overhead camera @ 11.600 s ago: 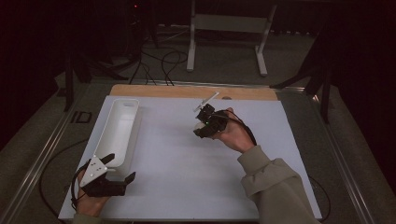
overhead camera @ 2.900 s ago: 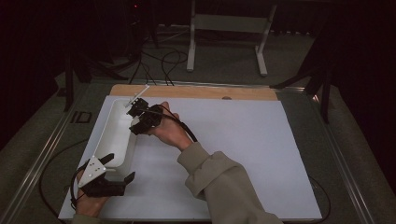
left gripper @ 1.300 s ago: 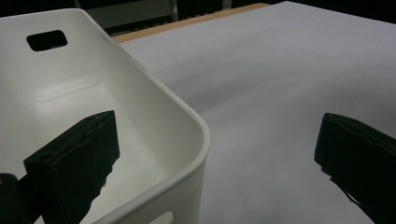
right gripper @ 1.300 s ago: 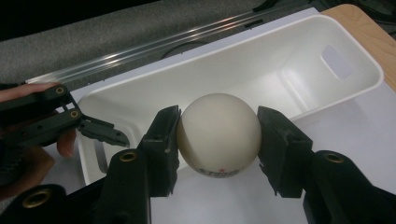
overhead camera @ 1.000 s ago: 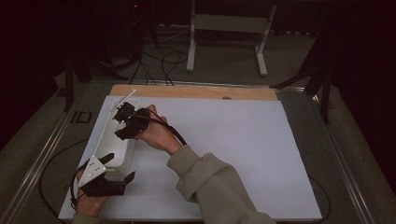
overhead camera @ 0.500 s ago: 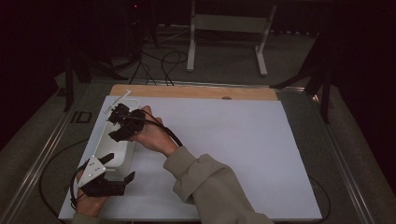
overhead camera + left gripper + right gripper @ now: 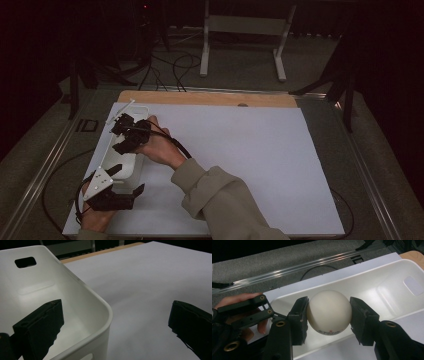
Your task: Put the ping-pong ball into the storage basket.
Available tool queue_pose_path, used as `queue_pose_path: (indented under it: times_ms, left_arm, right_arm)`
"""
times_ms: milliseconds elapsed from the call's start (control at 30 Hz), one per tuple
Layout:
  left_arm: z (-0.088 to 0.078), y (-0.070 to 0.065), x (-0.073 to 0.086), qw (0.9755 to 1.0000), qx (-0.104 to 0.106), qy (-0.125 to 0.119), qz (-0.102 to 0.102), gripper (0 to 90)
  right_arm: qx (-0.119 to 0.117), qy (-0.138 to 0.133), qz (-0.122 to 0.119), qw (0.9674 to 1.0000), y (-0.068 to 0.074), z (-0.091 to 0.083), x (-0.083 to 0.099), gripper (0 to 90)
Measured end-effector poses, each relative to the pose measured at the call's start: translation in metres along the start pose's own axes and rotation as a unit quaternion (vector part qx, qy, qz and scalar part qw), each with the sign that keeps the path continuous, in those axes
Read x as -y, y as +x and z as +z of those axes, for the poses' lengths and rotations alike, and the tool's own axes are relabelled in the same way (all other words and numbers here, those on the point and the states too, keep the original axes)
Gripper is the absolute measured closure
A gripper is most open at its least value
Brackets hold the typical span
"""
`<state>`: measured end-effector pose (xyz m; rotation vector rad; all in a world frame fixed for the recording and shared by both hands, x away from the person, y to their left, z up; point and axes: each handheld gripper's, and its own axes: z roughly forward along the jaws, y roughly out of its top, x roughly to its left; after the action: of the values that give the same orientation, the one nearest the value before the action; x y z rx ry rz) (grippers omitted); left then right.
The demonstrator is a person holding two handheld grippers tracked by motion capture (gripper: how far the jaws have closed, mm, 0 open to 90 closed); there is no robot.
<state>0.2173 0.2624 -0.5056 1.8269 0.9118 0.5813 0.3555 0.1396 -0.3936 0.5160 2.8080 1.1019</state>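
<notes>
Ball (image 7: pixel 329 312), white and smooth, is sitting pinched between the two pads of the right claw (image 7: pixel 329 315), hanging just above the hollow of the long white tray (image 7: pixel 384 290). That tray is lying along the left edge of the white sheet (image 7: pixel 240 150) covering the worktop (image 7: pixel 210 98), its far end near the bare wooden strip at the back. In the high view the right claw (image 7: pixel 126 134) is reaching across over the tray's middle, the sleeve (image 7: pixel 220 200) slanting up from the bottom. The left claw (image 7: pixel 122 181) is resting at the tray's near end with its jaws spread wide, one inside the near corner of the tray (image 7: pixel 100 305) and the other out over the sheet. Everything right of the tray is lying open and flat.

Compared with the earliest view, the right claw is now over the tray instead of mid-sheet; the left claw is staying where it was.
</notes>
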Motion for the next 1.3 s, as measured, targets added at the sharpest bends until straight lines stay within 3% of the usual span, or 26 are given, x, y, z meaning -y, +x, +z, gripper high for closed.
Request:
queue_pose_path:
  times_ms: [533, 600, 633, 733, 1300]
  left_arm:
    - [0.0, 0.0, 0.0, 1.0, 0.0, 0.0, 0.0, 0.5]
    - [0.0, 0.0, 0.0, 1.0, 0.001, 0.0, 0.0, 0.5]
    - [0.0, 0.0, 0.0, 1.0, 0.0, 0.0, 0.0, 0.5]
    - [0.0, 0.0, 0.0, 1.0, 0.0, 0.0, 0.0, 0.5]
    - [0.0, 0.0, 0.0, 1.0, -0.001, 0.002, 0.001, 0.5]
  right_arm:
    - [0.003, -0.001, 0.014, 0.9999, 0.001, 0.004, -0.002, 49.8]
    - [0.003, -0.003, 0.022, 0.9998, 0.0, 0.004, -0.002, 46.3]
    - [0.002, -0.011, 0.026, 0.9996, -0.001, 0.003, -0.002, 26.5]
    - [0.013, -0.01, 0.031, 0.9994, -0.001, 0.003, -0.002, 14.2]
    - [0.008, -0.001, 0.031, 0.9995, -0.007, -0.007, 0.008, 11.4]
